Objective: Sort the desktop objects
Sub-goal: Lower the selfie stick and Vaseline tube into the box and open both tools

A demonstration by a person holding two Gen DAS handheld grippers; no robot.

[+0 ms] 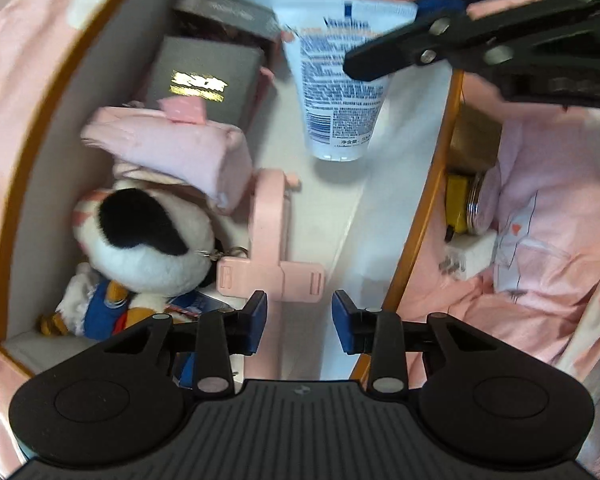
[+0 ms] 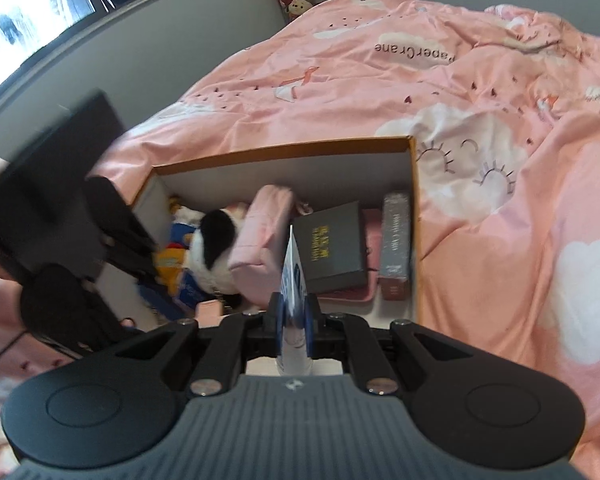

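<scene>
Right wrist view has my right tool (image 2: 294, 322) clenched on the white plastic lotion tube with blue print (image 2: 293, 280), held on edge above the open orange-rimmed cardboard box (image 2: 414, 216) that sits on the pink bed quilt (image 2: 480, 100). From the left wrist view, the tube (image 1: 336, 76) hangs cap-down over the bare white strip of box floor, and my left tool (image 1: 299, 318) is released and holds nothing, just above a pink plastic bracket (image 1: 270, 240). I judge the risk is letting go too high: the tube could topple onto the black-and-white plush toy (image 1: 148, 236) or the dark grey gift box (image 1: 204, 76), or the two tools could knock together.
</scene>
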